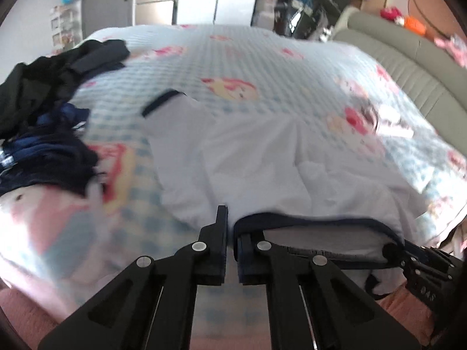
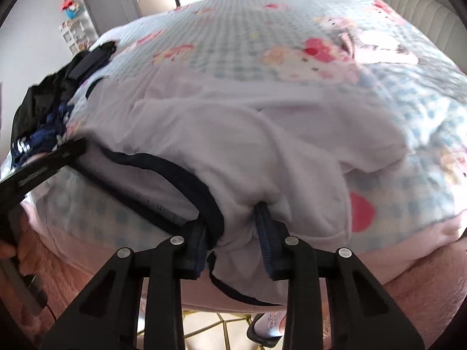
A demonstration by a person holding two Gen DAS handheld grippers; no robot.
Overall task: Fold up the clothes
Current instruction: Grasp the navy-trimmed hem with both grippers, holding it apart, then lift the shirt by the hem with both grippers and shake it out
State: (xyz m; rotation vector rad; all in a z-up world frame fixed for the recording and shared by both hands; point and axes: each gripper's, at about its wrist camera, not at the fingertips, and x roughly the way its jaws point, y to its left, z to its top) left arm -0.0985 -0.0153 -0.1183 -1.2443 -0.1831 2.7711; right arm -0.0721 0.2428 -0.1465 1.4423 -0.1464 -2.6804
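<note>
A white shirt [image 1: 262, 151] with navy trim [image 1: 321, 221] lies spread and wrinkled on the bed, collar end toward me. One sleeve with a navy cuff [image 1: 160, 102] points away to the left. My left gripper [image 1: 232, 227] is shut on the shirt's near edge, with the navy collar band draped over its right finger. In the right wrist view the same shirt [image 2: 233, 134] bunches between the fingers of my right gripper [image 2: 233, 221], which is shut on it beside the collar band [image 2: 175, 169]. The left gripper [image 2: 73, 148] enters from the left, a hand [image 2: 26, 259] behind it.
The shirt rests on a blue-checked cartoon quilt [image 1: 233, 58]. A heap of dark clothes [image 1: 43, 110] sits at the bed's left edge. A grey padded headboard [image 1: 408, 67] runs along the right. Below the bed's near edge are tiled floor and a slipper [image 2: 268, 326].
</note>
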